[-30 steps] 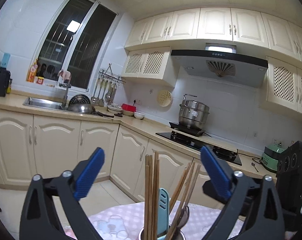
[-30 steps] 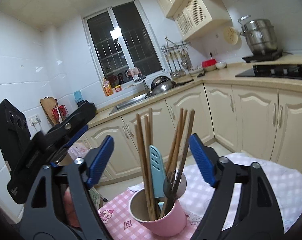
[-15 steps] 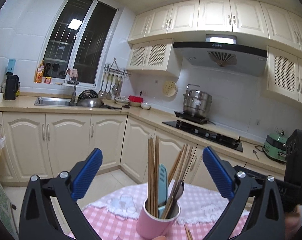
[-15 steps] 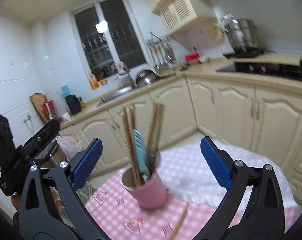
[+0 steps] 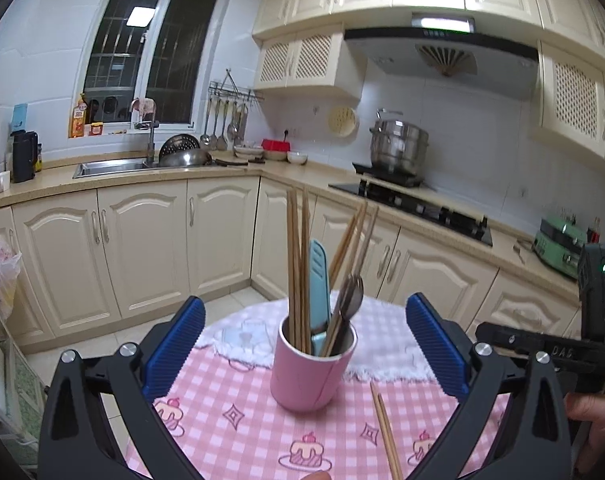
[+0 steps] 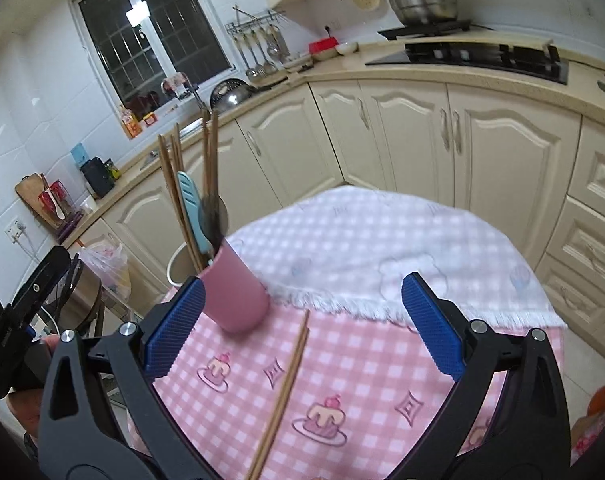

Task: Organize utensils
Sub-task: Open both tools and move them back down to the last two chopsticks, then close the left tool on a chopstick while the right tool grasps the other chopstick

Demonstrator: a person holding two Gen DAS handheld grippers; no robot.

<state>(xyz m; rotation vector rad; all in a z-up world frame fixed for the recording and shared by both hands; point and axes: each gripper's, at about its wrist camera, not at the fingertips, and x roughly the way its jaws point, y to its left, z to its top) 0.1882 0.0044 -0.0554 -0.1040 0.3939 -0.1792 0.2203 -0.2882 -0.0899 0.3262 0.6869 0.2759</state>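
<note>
Chopsticks (image 6: 285, 390) lie flat on the pink checked surface (image 6: 362, 360), pointing toward the pink cup (image 5: 312, 368) of upright utensils, while both grippers' (image 5: 305, 356) (image 6: 300, 326) fingers stay wide apart, holding nothing.

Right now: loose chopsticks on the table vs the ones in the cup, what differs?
The loose chopsticks lie flat on the tablecloth; the cup chopsticks stand nearly upright in the pink cup. Loose: one pair, alone. Cup: several, alongside a blue utensil and dark spoons. Both are brown wood.
</note>
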